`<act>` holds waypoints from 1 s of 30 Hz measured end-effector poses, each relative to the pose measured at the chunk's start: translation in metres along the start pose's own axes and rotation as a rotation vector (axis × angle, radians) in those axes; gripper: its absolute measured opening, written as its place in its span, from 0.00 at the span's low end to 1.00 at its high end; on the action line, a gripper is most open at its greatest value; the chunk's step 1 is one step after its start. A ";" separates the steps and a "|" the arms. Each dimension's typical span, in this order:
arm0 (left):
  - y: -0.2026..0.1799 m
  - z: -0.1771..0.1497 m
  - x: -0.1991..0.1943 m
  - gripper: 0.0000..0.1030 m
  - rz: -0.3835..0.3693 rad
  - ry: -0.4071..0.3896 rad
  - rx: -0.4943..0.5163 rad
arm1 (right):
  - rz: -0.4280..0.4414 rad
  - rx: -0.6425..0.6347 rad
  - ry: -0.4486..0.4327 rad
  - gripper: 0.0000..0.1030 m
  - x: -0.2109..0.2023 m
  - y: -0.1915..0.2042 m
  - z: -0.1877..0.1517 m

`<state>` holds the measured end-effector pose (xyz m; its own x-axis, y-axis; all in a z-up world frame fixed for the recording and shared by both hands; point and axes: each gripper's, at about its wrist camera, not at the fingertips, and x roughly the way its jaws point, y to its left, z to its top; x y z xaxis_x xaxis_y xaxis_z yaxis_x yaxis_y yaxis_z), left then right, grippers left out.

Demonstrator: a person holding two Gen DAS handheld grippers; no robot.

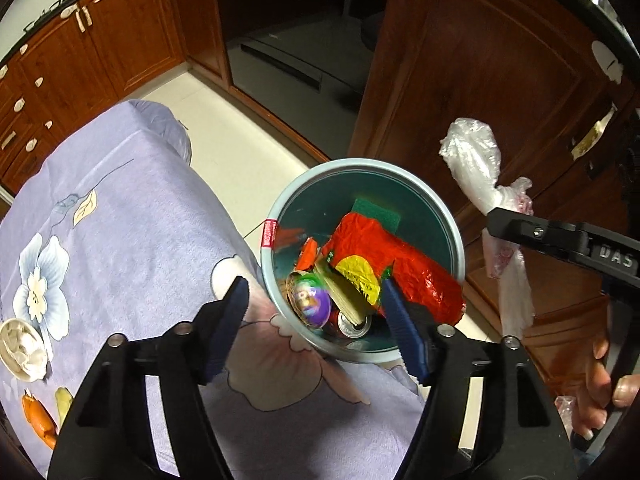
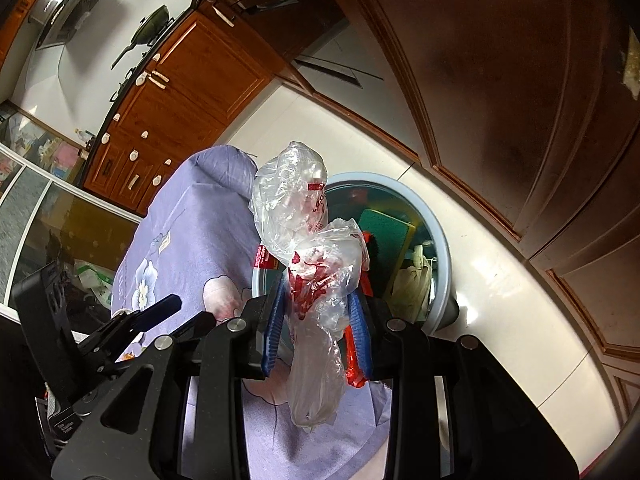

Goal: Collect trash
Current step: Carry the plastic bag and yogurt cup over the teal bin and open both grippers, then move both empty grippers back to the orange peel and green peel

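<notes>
A pale blue trash bin stands on the floor against the table's edge. It holds a crumpled red wrapper, a green sponge, a purple cup lid and a can. My left gripper hangs open over the bin's near rim with nothing between its fingers. My right gripper is shut on a crumpled clear plastic bag with red print. It holds the bag upright beside the bin. The same bag shows at the right of the left wrist view.
A lilac floral tablecloth covers the table. On it lie a white bowl of crumpled tissue and orange peel. Dark wooden cabinets rise behind the bin, with pale floor tiles between. A person's hand grips the right handle.
</notes>
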<state>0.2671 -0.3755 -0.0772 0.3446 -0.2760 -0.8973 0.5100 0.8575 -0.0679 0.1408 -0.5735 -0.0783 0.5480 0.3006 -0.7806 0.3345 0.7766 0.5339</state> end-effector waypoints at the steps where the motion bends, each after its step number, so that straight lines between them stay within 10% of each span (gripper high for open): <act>1: 0.002 -0.001 -0.001 0.71 0.001 -0.002 -0.003 | 0.000 -0.001 0.003 0.28 0.002 0.001 0.000; 10: 0.017 -0.013 -0.016 0.86 0.003 -0.027 -0.043 | -0.006 -0.031 0.030 0.32 0.015 0.018 -0.001; 17: 0.030 -0.020 -0.024 0.89 -0.002 -0.031 -0.072 | -0.022 -0.010 0.022 0.75 0.017 0.026 0.000; 30: 0.062 -0.048 -0.048 0.89 0.010 -0.048 -0.140 | -0.023 0.001 0.048 0.75 0.022 0.050 -0.012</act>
<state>0.2442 -0.2885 -0.0590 0.3880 -0.2846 -0.8766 0.3922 0.9117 -0.1223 0.1607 -0.5211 -0.0727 0.5025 0.3095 -0.8073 0.3470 0.7830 0.5162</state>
